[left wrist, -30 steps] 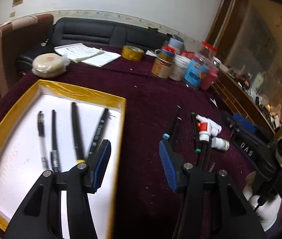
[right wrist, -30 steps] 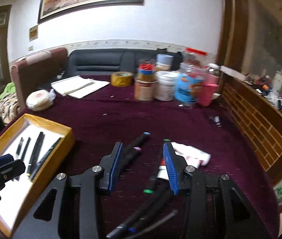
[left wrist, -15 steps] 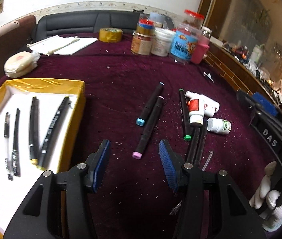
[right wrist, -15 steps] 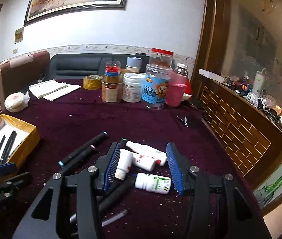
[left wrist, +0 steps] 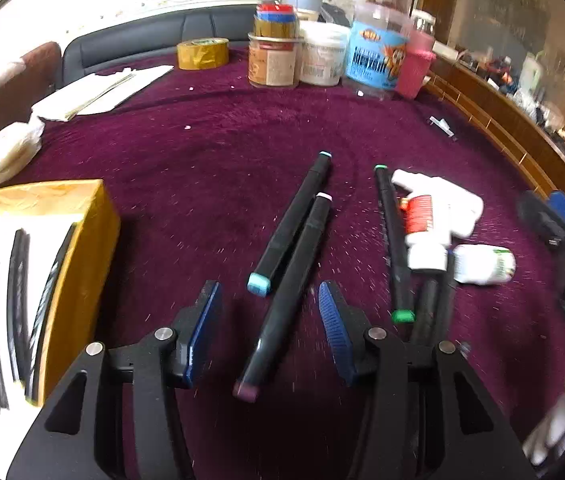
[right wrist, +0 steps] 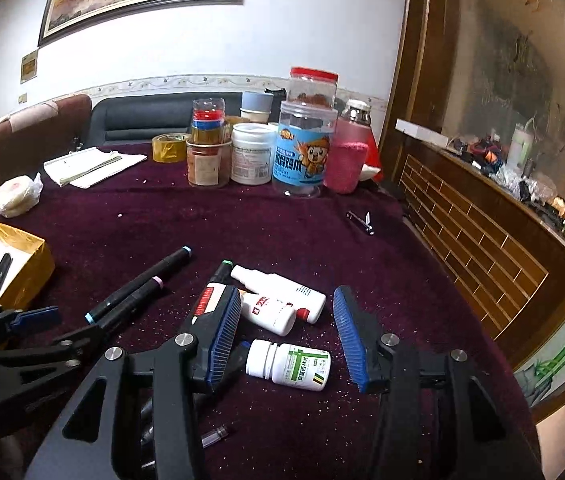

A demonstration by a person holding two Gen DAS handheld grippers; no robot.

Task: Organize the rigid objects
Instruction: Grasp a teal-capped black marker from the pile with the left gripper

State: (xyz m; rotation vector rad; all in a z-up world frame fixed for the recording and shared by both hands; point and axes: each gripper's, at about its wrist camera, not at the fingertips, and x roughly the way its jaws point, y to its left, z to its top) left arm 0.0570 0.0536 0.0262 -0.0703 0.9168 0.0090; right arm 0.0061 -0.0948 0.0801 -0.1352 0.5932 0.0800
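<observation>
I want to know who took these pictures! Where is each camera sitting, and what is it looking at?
Left wrist view: sits on the left claw, looking down at the pink-capped marker between its open fingers, yellow box beside; only the claw shows.
Right wrist view: sits on the right claw, facing the green-label pill bottle and the far jars; its own claw and the left claw show.
Both views share the markers, white bottles and purple tablecloth.

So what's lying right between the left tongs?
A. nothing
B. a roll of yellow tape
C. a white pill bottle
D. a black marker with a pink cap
D: in the left wrist view the long black marker with a pink cap runs between the open left tongs, lying untouched on the purple cloth.
</observation>
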